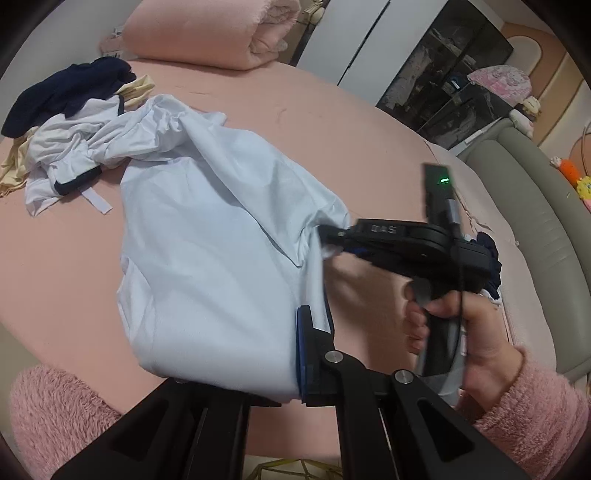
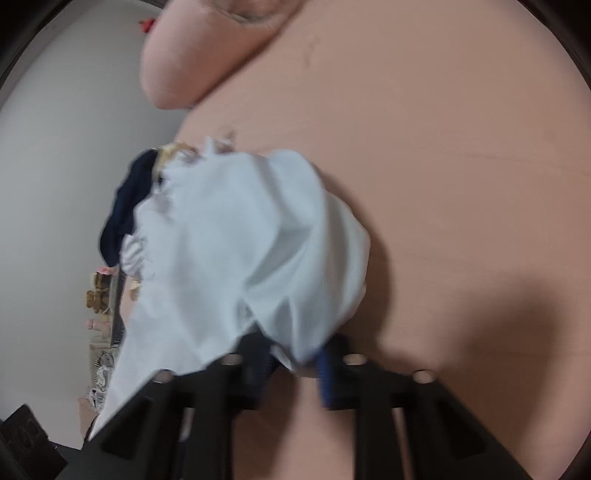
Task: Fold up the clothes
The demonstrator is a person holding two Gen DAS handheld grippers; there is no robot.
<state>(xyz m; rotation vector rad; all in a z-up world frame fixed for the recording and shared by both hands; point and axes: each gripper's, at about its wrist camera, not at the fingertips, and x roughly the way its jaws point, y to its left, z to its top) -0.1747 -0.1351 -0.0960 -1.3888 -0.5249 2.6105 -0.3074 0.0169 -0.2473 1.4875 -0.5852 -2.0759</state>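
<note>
Left wrist view: my left gripper [image 1: 301, 354], black with blue finger pads, is pressed together on the near hem of the large pale-blue cotton garment [image 1: 218, 236], which lies spread across the salmon-pink bed sheet [image 1: 369, 122] and drapes over the gripper's left finger. My right gripper [image 1: 328, 236], a black pistol-grip tool with a green indicator light, is held in my right hand [image 1: 461, 328] and pinches the same garment at its right edge, lifting a fold there — the cloth rises from the sheet toward its tips. My sleeve is fuzzy pink fleece [image 1: 532, 413].

Beyond the garment, at the far left of the bed, lies a heap of unfolded clothes [image 1: 66, 122]: dark navy, cream and white pieces, touching the garment's far end. A rolled pink quilt [image 1: 207, 33] rests at the head of the bed; a grey padded bed frame [image 1: 535, 221] runs along the right.

Right wrist view (blurred): the right gripper [image 2: 295, 363] pinches a bunched corner of the pale-blue garment [image 2: 240, 240], which hangs over its fingers above the pink sheet [image 2: 443, 147] — the navy piece [image 2: 125, 206] shows behind it.
</note>
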